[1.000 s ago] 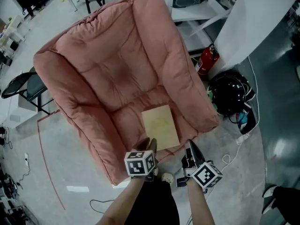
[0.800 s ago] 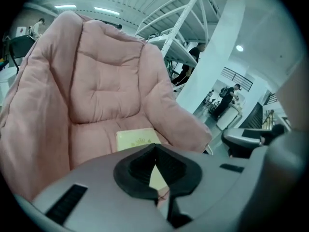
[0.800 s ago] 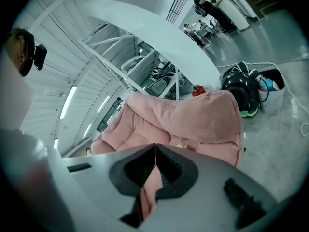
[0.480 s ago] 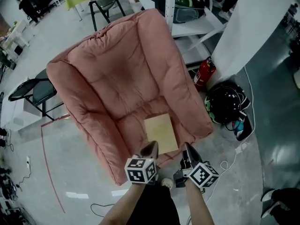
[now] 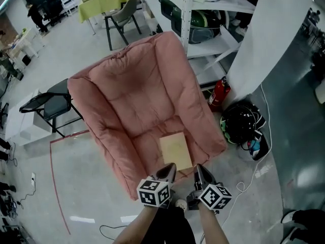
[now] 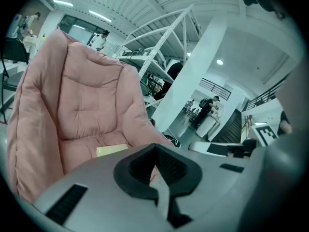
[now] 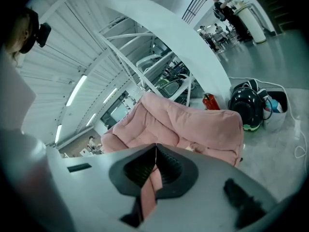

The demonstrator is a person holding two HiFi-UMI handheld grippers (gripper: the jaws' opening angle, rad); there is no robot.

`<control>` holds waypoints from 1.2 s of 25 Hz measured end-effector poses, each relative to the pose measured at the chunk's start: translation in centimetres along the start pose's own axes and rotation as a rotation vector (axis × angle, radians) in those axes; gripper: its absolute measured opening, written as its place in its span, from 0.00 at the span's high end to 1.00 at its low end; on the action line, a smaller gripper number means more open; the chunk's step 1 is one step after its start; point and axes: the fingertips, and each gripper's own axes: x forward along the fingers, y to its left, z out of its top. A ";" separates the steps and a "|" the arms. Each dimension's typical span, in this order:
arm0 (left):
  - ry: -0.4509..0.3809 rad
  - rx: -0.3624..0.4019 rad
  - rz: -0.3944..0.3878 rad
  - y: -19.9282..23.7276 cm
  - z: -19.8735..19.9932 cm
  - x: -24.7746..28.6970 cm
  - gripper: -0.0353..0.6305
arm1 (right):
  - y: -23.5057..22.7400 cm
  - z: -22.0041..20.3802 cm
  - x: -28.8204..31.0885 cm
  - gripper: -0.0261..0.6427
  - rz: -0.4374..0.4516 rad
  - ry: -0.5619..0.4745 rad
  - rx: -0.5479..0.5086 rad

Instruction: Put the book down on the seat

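Observation:
A tan book [image 5: 175, 150] lies flat on the seat of a big pink cushioned chair [image 5: 137, 100], near its front edge. From the left gripper view the book [image 6: 111, 150] shows as a pale slab on the seat cushion [image 6: 82, 149]. My left gripper [image 5: 169, 170] is shut and empty, drawn back just off the seat's front edge, below the book. My right gripper [image 5: 197, 170] hangs beside it, jaws closed with nothing in them. In the right gripper view the chair [image 7: 183, 124] lies ahead.
A red fire extinguisher [image 5: 217, 92] and a black helmet with cables [image 5: 241, 123] sit on the floor right of the chair. A black folding chair [image 5: 48, 103] stands at the left. White shelving [image 5: 203, 19] and a white column [image 5: 266, 39] rise behind.
Both grippers have pulled back from the book toward me and come closer together. The view has tilted up, showing more of the room. The book stays on the seat.

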 end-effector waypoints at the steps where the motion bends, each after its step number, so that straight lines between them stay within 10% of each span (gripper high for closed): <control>1: -0.001 0.003 -0.003 -0.4 0.2 -0.6 0.93 | 0.4 0.2 -0.5 0.94 -0.001 -0.005 0.002; 30: -0.086 0.160 -0.166 -13.8 5.1 -12.5 0.93 | 12.1 5.3 -13.9 0.94 0.124 -0.120 -0.082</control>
